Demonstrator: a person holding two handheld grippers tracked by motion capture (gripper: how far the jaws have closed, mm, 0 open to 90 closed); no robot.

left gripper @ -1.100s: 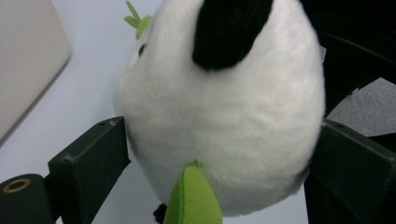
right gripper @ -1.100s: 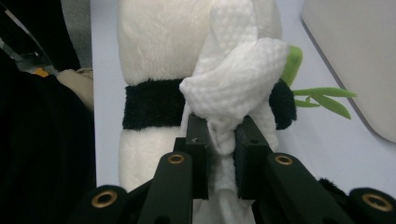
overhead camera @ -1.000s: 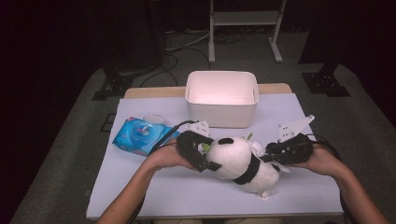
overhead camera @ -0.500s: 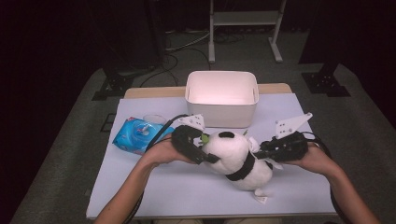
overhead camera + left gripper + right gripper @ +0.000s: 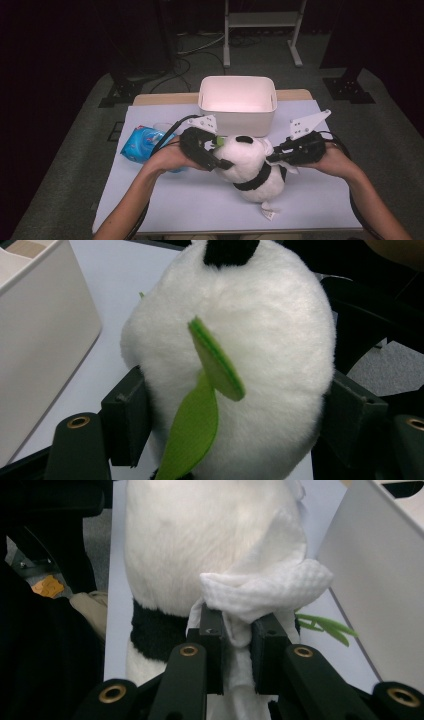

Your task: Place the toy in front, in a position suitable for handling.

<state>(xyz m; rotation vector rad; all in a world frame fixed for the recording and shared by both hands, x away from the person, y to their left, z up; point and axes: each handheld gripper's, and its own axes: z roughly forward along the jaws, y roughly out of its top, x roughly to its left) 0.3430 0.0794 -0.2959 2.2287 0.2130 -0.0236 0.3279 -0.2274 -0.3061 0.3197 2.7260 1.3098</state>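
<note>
A white and black panda plush (image 5: 250, 167) lies on the pale table (image 5: 165, 200), its head toward the bin. My left gripper (image 5: 220, 162) is shut on the panda's head. In the left gripper view both jaws press the panda (image 5: 260, 330) from either side, with green felt leaves (image 5: 200, 415) in front. My right gripper (image 5: 272, 159) is shut on a crumpled white wipe (image 5: 260, 590) and holds it against the panda's body (image 5: 180, 540). The right gripper's jaws (image 5: 237, 630) are close together around the wipe's tail.
A white plastic bin (image 5: 237, 102) stands just behind the panda; its wall is close in both gripper views (image 5: 40, 325) (image 5: 385, 580). A blue pack of wipes (image 5: 142, 142) lies at the left, partly under the left hand. The near part of the table is bare.
Both grippers and the panda have shifted slightly left and away from the person. The panda's body has swung so its tag end points more toward the front edge.
</note>
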